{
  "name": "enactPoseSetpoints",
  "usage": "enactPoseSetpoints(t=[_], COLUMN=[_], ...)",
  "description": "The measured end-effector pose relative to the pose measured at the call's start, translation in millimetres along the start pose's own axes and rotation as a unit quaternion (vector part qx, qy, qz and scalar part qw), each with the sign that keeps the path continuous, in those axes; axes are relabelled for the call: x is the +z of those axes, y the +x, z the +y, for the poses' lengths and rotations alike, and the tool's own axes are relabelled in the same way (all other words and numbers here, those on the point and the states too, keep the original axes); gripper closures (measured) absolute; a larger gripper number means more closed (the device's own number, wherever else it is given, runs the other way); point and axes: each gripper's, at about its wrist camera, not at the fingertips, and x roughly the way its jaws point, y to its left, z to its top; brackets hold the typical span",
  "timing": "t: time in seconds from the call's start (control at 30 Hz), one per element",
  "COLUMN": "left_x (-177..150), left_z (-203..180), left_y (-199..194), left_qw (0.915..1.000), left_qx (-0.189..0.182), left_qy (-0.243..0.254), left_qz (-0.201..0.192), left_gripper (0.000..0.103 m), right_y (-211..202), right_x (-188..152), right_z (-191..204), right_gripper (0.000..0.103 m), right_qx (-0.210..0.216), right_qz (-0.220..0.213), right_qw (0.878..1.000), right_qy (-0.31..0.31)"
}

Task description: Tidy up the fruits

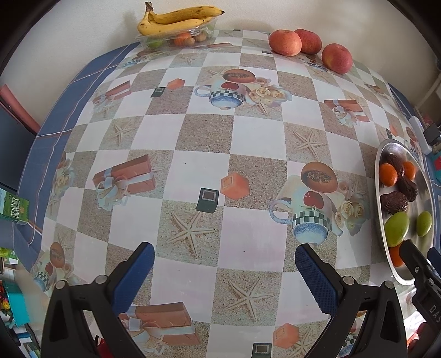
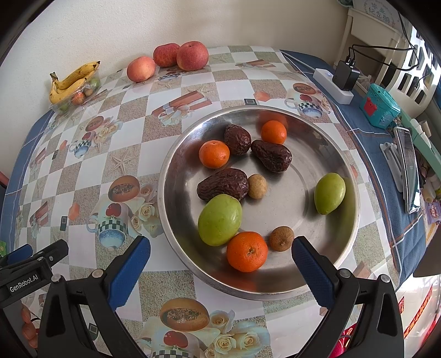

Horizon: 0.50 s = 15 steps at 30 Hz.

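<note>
Fruits heaped in a round steel dish (image 2: 325, 143) on a table under a checked, picture-printed cloth (image 2: 132, 132). In the dish: three small oranges, one nearest the front rim (image 2: 247, 255), one at left (image 2: 214, 154), one toward the back (image 2: 273, 132). Three wrinkled dark dates (image 2: 271, 155) across the middle, the lowest (image 2: 222, 184) touching a small tan round fruit (image 2: 257, 186). Large green fruit (image 2: 220, 219) just beside the front orange, a smaller green one (image 2: 329, 193) apart at right. Second small brown round fruit (image 2: 281, 238) near the front orange.

At the far edge against the wall, three red apples (image 2: 180, 55), two touching, one slightly apart. In the back left corner, a clear plastic tray (image 1: 176, 38) with small fruits inside and a bunch of bananas (image 1: 176, 19) lying on top.

Right gripper (image 2: 220, 257) spread wide, nothing between the blue pads, fingertips hovering over the near rim of the dish. Left gripper (image 1: 224, 261) likewise spread wide and empty, above bare cloth left of the dish, well apart from any fruit.

Along the right side on blue fabric: white power strip (image 2: 335, 86) with a black charger plugged in, teal toy box (image 2: 379, 106), phone (image 2: 409, 168) leaning on a stand. Green milk carton (image 1: 13, 208) off the left table edge.
</note>
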Motion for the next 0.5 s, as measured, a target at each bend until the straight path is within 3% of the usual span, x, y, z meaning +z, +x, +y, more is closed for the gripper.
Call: enactPoseSetpoints(t=[0.5], left_x=[0.4], left_z=[2.1], left_y=[-0.7], left_qw=[0.9999], left_qx=[0.009], left_qy=[-0.004], left_qz=[-0.002], left_gripper=[0.0], right_y=[2.7], right_x=[-2.7], right_z=[0.1], right_gripper=[0.001], right_qx=[0.0], right_qz=[0.002], right_qw=[1.0], right_qy=[-0.002])
